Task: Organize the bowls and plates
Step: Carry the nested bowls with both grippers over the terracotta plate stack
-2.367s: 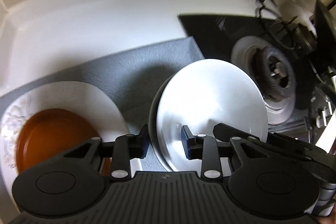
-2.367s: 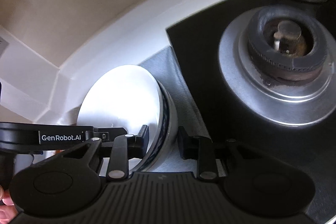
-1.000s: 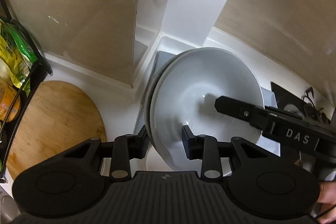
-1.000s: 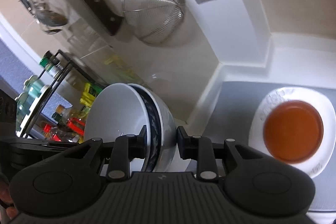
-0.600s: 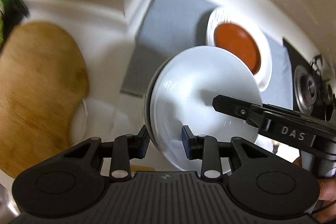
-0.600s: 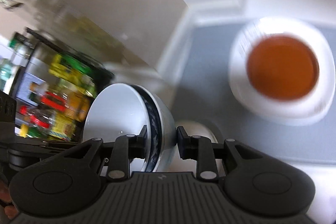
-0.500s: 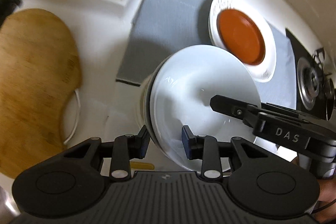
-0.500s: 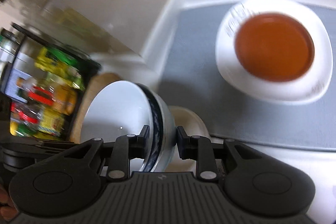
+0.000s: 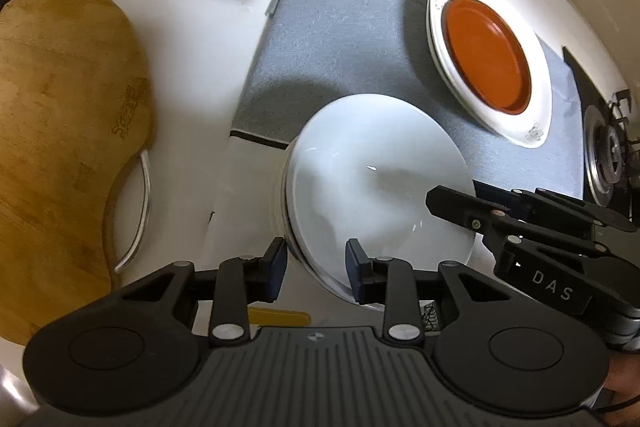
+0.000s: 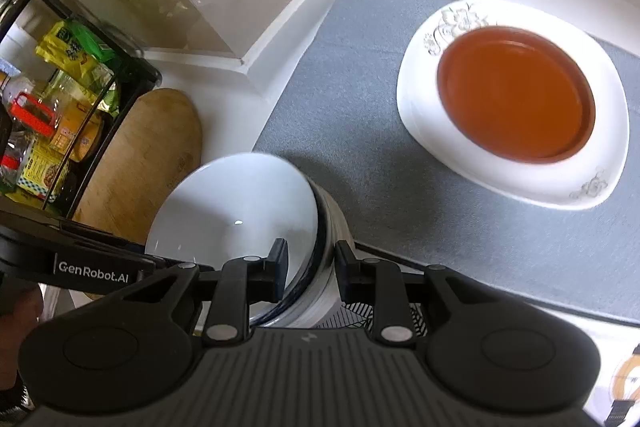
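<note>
A stack of white bowls (image 9: 376,187) stands at the near edge of the grey mat (image 9: 352,15); it also shows in the right wrist view (image 10: 248,215), where a blue line runs under the top rim. My left gripper (image 9: 316,263) is shut on the stack's near-left rim. My right gripper (image 10: 310,263) is shut on the opposite rim, one finger inside the top bowl. An orange plate (image 9: 486,59) lies on a white patterned plate (image 9: 536,107) further along the mat, apart from both grippers; the two also show in the right wrist view (image 10: 516,95).
A wooden cutting board (image 9: 60,131) lies left of the bowls on the white counter. A black rack with packets and bottles (image 10: 52,99) stands beyond it. A gas burner (image 9: 608,159) is at the far right. The wall corner (image 10: 248,63) juts out behind the mat.
Both grippers have carried the bowl stack away from the stove and down to the counter edge of the mat beside the cutting board. Both grips are unchanged.
</note>
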Tool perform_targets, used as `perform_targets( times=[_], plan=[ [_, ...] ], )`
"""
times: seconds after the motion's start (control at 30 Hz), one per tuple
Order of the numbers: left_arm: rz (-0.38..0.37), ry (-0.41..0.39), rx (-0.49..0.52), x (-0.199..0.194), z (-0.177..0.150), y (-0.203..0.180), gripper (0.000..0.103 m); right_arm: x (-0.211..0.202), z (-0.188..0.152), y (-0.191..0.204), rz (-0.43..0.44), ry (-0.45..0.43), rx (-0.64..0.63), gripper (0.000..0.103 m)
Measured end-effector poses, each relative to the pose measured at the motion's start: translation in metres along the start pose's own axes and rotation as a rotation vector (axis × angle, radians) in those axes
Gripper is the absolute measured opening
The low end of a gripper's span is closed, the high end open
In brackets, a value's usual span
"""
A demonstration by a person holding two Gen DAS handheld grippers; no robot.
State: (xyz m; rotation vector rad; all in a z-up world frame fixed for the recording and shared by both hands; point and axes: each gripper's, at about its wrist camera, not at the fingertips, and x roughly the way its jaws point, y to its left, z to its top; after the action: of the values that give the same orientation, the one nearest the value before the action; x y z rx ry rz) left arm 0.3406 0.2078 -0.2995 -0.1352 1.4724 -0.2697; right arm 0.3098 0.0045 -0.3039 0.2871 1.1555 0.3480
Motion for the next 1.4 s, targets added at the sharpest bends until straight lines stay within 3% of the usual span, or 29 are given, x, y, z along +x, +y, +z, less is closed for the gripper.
perform_targets(
  times=[0.4, 0.6, 0.73, 0.93, 1.1, 1.23, 1.27, 1.4],
  plan=[
    [-0.013, -0.065, 0.037, -0.03, -0.001, 0.002, 0.032, -0.019, 0.002, -0.003, 0.034, -0.006, 0.009, 0.031],
    [-0.03, -0.038, 0.04, -0.024, -0.005, 0.004, 0.033, -0.024, -0.006, -0.007, 0.049, 0.017, 0.005, 0.033],
    [-0.036, -0.038, 0.038, -0.02, -0.006, 0.005, 0.034, -0.024, -0.011, -0.009, 0.088, 0.01, 0.004, 0.028],
    [-0.042, -0.026, 0.018, -0.01, -0.006, 0.007, 0.034, -0.019, -0.014, -0.003, 0.066, -0.008, -0.051, 0.026],
    [-0.046, -0.047, -0.006, -0.007, -0.005, 0.014, 0.042, -0.015, -0.015, -0.002, 0.054, -0.029, -0.096, 0.027],
    [-0.04, -0.057, -0.043, 0.004, -0.005, 0.024, 0.06, -0.013, -0.018, 0.014, -0.017, -0.055, -0.243, 0.028],
    [-0.044, -0.057, -0.049, 0.006, -0.005, 0.027, 0.062, -0.011, -0.018, 0.015, -0.026, -0.057, -0.25, 0.028],
    [-0.071, -0.038, -0.069, 0.017, 0.0, 0.035, 0.067, -0.002, -0.012, -0.003, 0.02, -0.017, -0.121, 0.053]
  ],
)
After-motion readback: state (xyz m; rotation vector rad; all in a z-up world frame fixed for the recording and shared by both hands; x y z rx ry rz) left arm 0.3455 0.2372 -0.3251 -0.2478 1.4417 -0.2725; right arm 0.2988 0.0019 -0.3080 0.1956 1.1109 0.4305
